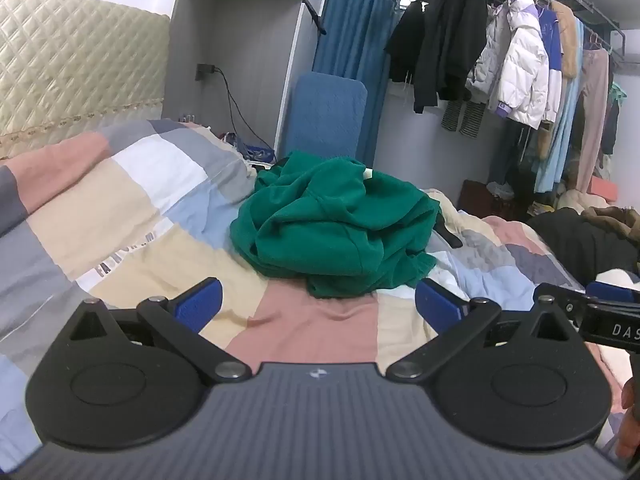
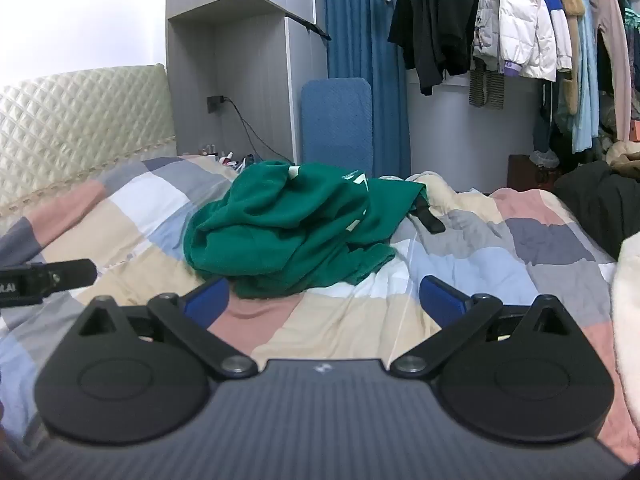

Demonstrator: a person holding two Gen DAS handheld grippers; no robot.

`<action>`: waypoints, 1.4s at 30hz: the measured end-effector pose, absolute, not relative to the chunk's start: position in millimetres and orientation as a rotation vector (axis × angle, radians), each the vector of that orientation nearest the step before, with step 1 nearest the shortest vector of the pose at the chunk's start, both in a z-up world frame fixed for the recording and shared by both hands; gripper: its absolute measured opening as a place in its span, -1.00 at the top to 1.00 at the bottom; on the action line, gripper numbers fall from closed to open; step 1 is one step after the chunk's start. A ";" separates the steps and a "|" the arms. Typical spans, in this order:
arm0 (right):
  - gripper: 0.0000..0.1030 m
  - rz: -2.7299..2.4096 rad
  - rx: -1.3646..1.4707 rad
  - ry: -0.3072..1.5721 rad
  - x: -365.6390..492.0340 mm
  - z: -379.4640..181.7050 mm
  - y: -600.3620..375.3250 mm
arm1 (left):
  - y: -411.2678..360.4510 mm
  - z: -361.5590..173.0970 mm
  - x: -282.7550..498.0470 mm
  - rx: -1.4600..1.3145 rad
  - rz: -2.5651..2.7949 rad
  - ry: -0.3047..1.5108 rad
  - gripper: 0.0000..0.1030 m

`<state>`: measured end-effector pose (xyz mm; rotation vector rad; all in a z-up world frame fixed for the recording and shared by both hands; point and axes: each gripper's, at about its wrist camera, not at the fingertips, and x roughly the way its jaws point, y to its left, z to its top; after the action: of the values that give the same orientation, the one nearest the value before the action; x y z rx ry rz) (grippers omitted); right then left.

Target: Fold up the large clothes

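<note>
Step in hand: approach, nothing gripped yet
Left tongs (image 1: 318, 304) wide, empty; right tongs (image 2: 324, 300) wide, empty
Crumpled green fleece sweatshirt (image 1: 336, 228) heaped on patchwork quilt bed (image 1: 132, 208), just ahead of both tongs, untouched
Next, likely: find hem or shoulders, spread flat before folding

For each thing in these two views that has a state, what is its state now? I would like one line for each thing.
Green fleece garment: crumpled in a heap, not folded, lying on the bed.
Patchwork pastel quilt: spread over the bed, wrinkled.
Left gripper: jaws wide open, empty, short of the garment.
Right gripper: jaws wide open, empty, short of the garment.
White puffer jacket: hanging on the rail.
Blue curtain: hanging, gathered in folds.
</note>
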<state>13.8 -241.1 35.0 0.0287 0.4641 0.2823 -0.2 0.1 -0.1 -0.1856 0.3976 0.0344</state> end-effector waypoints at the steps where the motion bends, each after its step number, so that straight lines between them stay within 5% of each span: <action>1: -1.00 0.284 0.032 0.465 14.1 35.2 -240.9 | -0.1 -0.1 -0.3 -0.186 0.033 0.397 -1.00; 42: -1.00 0.276 0.008 0.442 7.8 36.7 -236.2 | -7.3 -0.6 -1.3 -0.176 0.037 0.387 -1.00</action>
<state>7.8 -236.2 36.7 0.0079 0.4424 0.2765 -1.3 -7.3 -0.6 -0.1760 0.3870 0.0368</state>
